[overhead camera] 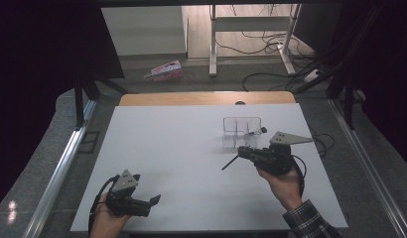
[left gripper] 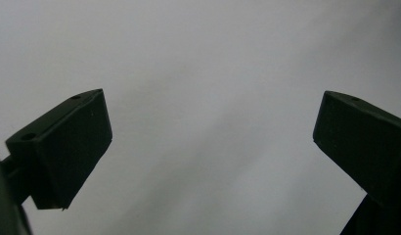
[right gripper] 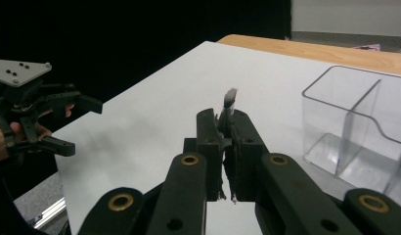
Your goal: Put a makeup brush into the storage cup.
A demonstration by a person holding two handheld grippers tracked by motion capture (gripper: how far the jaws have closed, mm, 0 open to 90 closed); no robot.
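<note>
A clear plastic organizer [overhead camera: 241, 120] with divided compartments stands on the white table [overhead camera: 181, 148], right of centre. A thin dark item [overhead camera: 263, 130] leans out of its right side. Just in front of it, my right gripper [overhead camera: 243, 152] is shut on a slim dark brush [overhead camera: 230, 162] whose handle sticks out to the left. In the right gripper view the brush's pale tip [right gripper: 230, 98] rises above the closed jaws of the right gripper [right gripper: 227, 120], with the organizer [right gripper: 357, 122] to the right. My left gripper [overhead camera: 146, 188] rests open near the front left edge, over bare table [left gripper: 213, 147].
A wooden tabletop edge [overhead camera: 206, 98] runs behind the white sheet. On the floor beyond lie a pink package [overhead camera: 164, 71], white desk legs [overhead camera: 212, 44] and loose cables [overhead camera: 271, 74]. Metal rails [overhead camera: 57, 173] flank the table. The left gripper [right gripper: 78, 125] also appears far off in the right gripper view.
</note>
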